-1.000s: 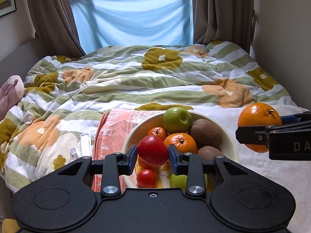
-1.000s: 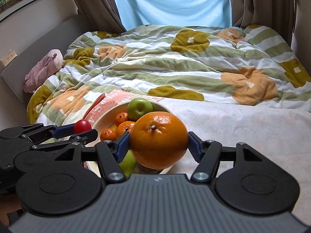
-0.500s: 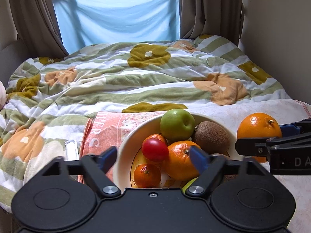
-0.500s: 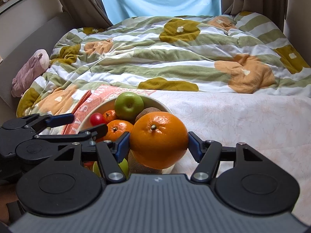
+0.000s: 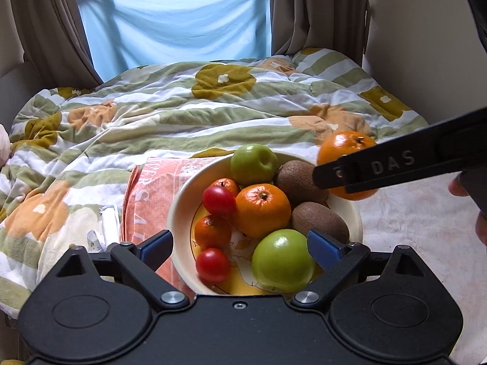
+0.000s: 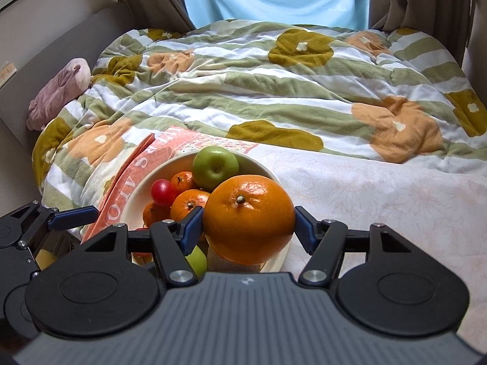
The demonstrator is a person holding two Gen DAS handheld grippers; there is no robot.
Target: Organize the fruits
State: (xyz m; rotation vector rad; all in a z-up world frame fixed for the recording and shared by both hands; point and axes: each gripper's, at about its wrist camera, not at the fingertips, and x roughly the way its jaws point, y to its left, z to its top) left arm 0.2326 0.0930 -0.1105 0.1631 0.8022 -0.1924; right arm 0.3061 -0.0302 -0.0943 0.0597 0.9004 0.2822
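Fruit fills a cream bowl (image 5: 178, 210) set on a pale patterned cloth (image 5: 411, 222) at the foot of a bed, with a floral striped duvet (image 5: 182, 115) rumpled behind it. Inside the bowl lie two green apples (one at the far rim (image 5: 254, 164), one at the near side (image 5: 283, 260)), two kiwis (image 5: 319, 223), a large mandarin (image 5: 262, 210) in the middle, two smaller mandarins (image 5: 212, 232) and two red tomatoes; the upper tomato (image 5: 218, 200) rests on the pile against the large mandarin, the lower one (image 5: 212, 265) near the front rim. A pink printed magazine (image 5: 149, 194) lies partly under the bowl's left side.

The left gripper (image 5: 240, 248) hangs over the near part of the bowl with its blue-padded fingers (image 5: 322, 248) spread wide, having just been opening; nothing is gripped between them, only the fruit lying in the bowl below.

The right gripper (image 6: 249, 222) has its fingers (image 6: 191, 226) pressed on both sides of a big orange (image 6: 249, 219), holding it just above the bowl's right rim. From the left wrist view this orange (image 5: 347, 149) shows partly behind the black finger marked "DAS". A pink soft toy (image 6: 57, 94) sits against the wall at the bed's left edge.
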